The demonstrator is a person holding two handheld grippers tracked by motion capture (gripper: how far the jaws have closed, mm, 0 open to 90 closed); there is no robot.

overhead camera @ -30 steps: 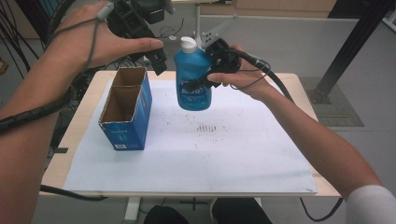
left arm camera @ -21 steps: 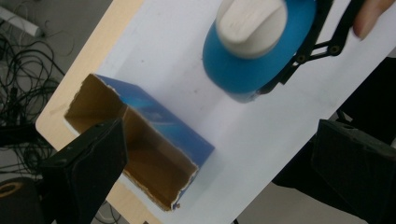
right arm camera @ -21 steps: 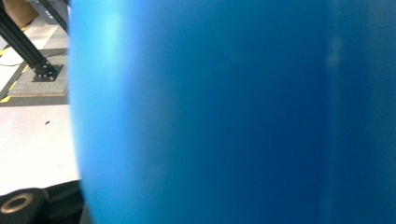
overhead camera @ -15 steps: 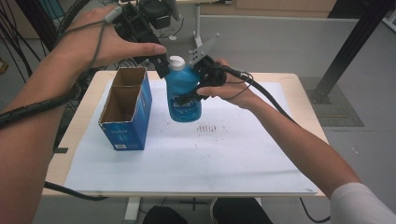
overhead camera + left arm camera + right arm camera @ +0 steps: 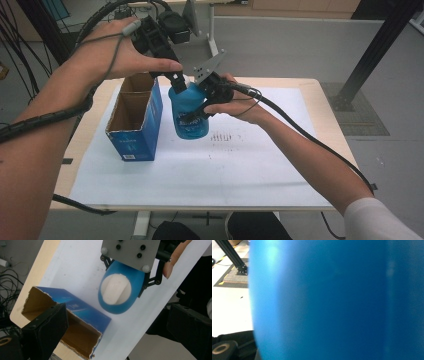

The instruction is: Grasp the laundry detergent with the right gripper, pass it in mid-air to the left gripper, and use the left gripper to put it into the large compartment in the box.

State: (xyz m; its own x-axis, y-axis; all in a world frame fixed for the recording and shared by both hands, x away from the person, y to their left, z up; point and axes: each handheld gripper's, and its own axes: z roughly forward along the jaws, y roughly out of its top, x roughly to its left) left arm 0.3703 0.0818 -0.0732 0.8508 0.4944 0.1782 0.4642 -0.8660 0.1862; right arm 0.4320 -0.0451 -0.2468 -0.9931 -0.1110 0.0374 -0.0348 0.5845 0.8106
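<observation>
Fingers of the right gripper [image 5: 202, 102] pinch the blue bottle [image 5: 189, 114] mid-frame, just right of the open box [image 5: 135, 120], while the left gripper [image 5: 177, 80] hovers spread over its white cap [image 5: 117, 288].

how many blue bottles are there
1: the blue bottle is gripped by the right gripper, beside the open box. Others may be hidden inside the box.
</observation>
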